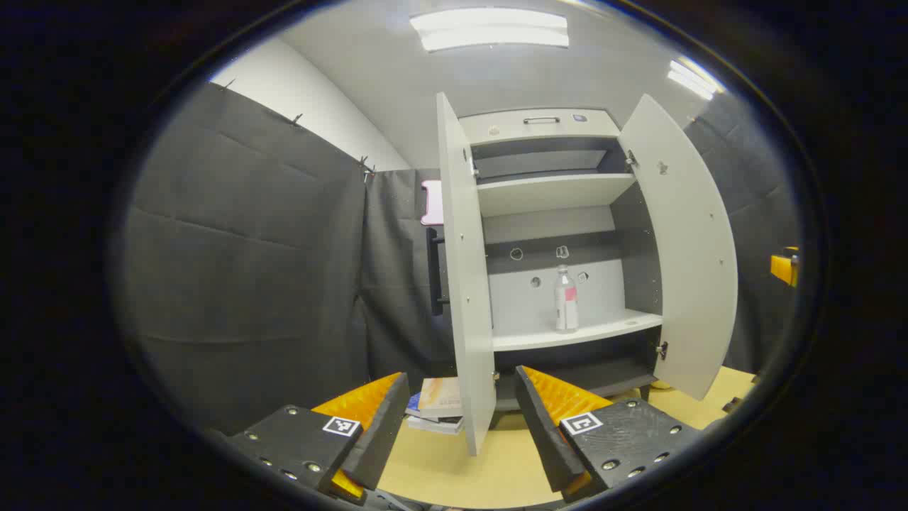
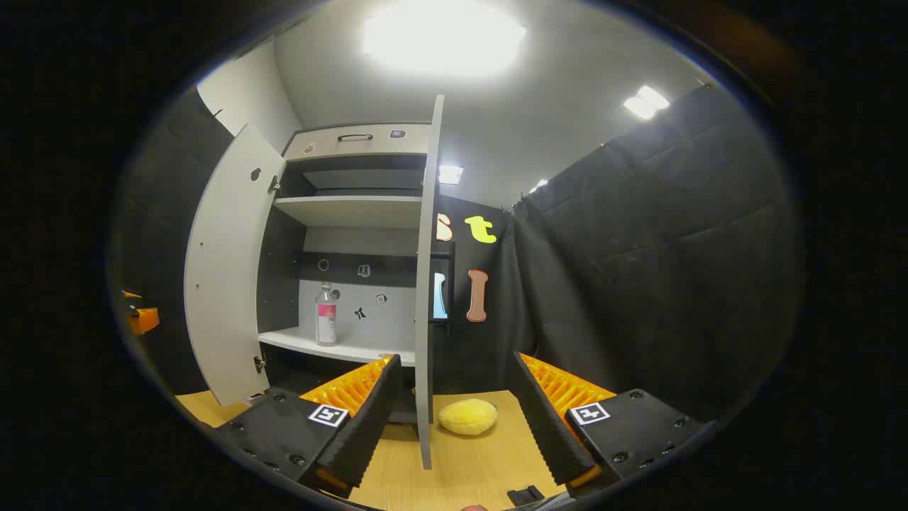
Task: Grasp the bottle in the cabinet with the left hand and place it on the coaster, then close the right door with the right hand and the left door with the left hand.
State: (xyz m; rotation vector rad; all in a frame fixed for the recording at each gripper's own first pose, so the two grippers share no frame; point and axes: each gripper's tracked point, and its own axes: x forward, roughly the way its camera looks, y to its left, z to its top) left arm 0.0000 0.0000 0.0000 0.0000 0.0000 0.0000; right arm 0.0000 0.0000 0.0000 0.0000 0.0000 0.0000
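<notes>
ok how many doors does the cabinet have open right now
2, both open. In the left gripper view, one door stands edge-on at the cabinet's left side, and the other door swings out at its right side.

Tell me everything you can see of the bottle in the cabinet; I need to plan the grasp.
The bottle is slim, clear and looks like plastic, with a pale cap and a pink and white label around its upper body. It stands upright on the white lower shelf of the open cabinet, near the back panel, apart from both doors. Only the shelf touches it. The left claw is open and well short of it.
</notes>
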